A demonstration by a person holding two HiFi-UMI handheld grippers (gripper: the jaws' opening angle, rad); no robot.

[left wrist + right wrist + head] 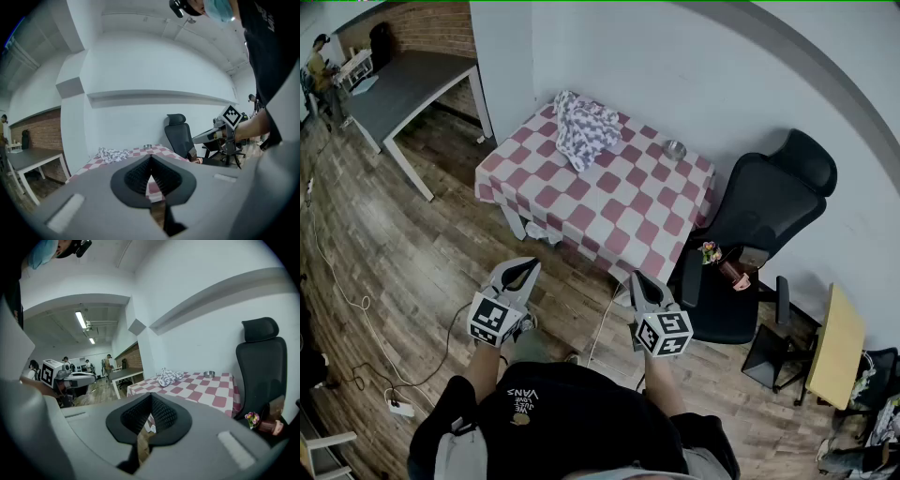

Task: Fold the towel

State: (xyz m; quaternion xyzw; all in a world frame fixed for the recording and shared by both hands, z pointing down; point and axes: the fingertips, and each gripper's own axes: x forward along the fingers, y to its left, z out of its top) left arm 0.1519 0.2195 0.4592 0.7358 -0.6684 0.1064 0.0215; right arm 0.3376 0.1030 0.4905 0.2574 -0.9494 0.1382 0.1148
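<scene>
A crumpled grey-and-white checked towel (584,127) lies at the far left corner of a table with a red-and-white checked cloth (609,202). The towel (114,153) shows small in the left gripper view and, as a towel (169,376), in the right gripper view. My left gripper (525,266) and right gripper (635,277) hang over the wooden floor in front of the table, well short of it. Both are shut with nothing between the jaws, which meet in each gripper view (150,158) (150,396).
A small metal bowl (674,149) stands near the table's far right edge. A black office chair (757,234) is right of the table, with a small flower pot (710,252) on it. A grey desk (403,89) stands far left. Cables (356,309) trail across the floor.
</scene>
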